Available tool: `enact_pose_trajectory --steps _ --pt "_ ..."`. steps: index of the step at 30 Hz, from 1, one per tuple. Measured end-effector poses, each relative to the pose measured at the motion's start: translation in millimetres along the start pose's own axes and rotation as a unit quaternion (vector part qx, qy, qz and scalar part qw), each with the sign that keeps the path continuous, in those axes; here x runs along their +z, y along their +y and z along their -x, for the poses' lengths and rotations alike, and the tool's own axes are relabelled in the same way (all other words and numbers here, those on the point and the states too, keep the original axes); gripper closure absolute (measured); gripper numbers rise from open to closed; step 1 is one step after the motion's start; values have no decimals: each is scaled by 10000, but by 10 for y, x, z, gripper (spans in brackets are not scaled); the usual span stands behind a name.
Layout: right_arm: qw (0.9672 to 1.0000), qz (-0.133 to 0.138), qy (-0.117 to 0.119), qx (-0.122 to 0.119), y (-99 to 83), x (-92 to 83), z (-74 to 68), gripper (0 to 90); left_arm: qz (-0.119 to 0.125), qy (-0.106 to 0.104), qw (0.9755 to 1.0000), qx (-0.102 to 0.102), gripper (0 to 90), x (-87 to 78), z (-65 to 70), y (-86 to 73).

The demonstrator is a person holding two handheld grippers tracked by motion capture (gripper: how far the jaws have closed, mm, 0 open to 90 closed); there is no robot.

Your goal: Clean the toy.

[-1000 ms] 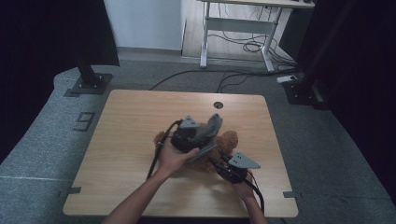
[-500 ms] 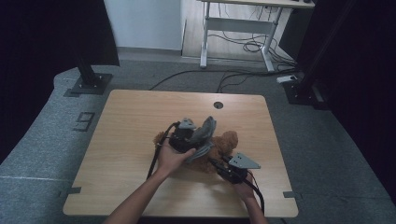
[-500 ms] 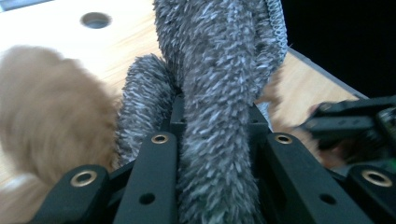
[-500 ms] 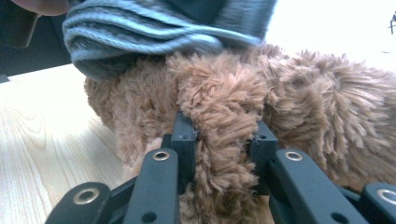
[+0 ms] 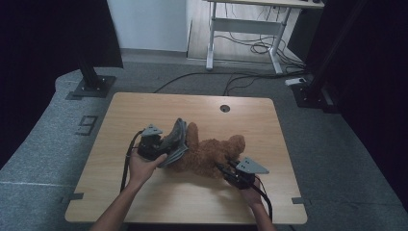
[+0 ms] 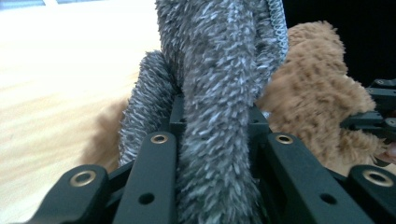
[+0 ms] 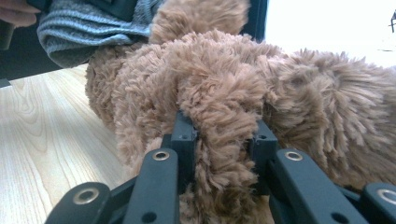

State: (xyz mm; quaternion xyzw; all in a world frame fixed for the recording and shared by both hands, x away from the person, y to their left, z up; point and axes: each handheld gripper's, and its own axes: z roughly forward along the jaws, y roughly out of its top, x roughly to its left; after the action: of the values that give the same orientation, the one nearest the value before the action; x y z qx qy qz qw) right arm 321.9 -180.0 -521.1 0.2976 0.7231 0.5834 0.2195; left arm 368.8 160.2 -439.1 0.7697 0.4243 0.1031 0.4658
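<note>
- While the bear (image 5: 211, 154) lies on its side near the middle of the table (image 5: 144, 115), both grippers have hold of something soft.
- Left gripper (image 5: 166, 149) sits at the bear's 9 o'clock, jaws clamped on a grey garment (image 5: 177, 139); in the left gripper view the grey cloth (image 6: 219, 116) fills the gap between the jaws and blocks most of the bear (image 6: 313, 102) behind it.
- Right gripper (image 5: 226, 169) sits at the bear's 5 o'clock, jaws pinched on a brown furry limb (image 7: 219, 140); which limb it is, I cannot tell.
- Garment stands partly upright against the bear's 10 o'clock side, touching the fur; its ribbed edge (image 7: 88, 28) shows at 11 o'clock in the right gripper view.
- Hole (image 5: 225, 108) in the tabletop lies at the bear's 12 o'clock, well apart from it.
- Beyond the table: a black stand base (image 5: 91, 86) at 10 o'clock, another (image 5: 310, 94) at 2 o'clock, and a white desk frame (image 5: 240, 33) with cables (image 5: 202, 79) on the floor at 12 o'clock.
- Nothing lies between the two grippers but the bear itself.
</note>
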Motion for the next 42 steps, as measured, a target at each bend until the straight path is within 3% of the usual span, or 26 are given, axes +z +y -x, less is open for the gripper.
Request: enact_pose_trajectory --steps 6,15,19,23,26,35,42 --pt "10000 3 5 10 -1 4 2 702 47 113 9997 -194 728 -116 -184 -101" --pt "10000 5 -3 12 0 0 0 701 -107 365 9988 -323 728 -180 -355 -234" --pt "10000 11 9 20 -2 2 7 701 -382 458 9972 -450 728 -109 -482 -400" --pt "10000 16 5 29 -3 0 8 701 -686 411 9955 -513 729 48 -532 -548" --pt "10000 23 0 38 -4 0 10 701 -610 382 9960 -535 730 53 -528 -544" --pt "10000 26 4 58 -9 -10 22 700 -353 455 9972 -469 729 -232 -543 -494" --pt "10000 18 12 52 -7 -12 23 699 -372 661 9965 -361 724 -480 -580 -647"
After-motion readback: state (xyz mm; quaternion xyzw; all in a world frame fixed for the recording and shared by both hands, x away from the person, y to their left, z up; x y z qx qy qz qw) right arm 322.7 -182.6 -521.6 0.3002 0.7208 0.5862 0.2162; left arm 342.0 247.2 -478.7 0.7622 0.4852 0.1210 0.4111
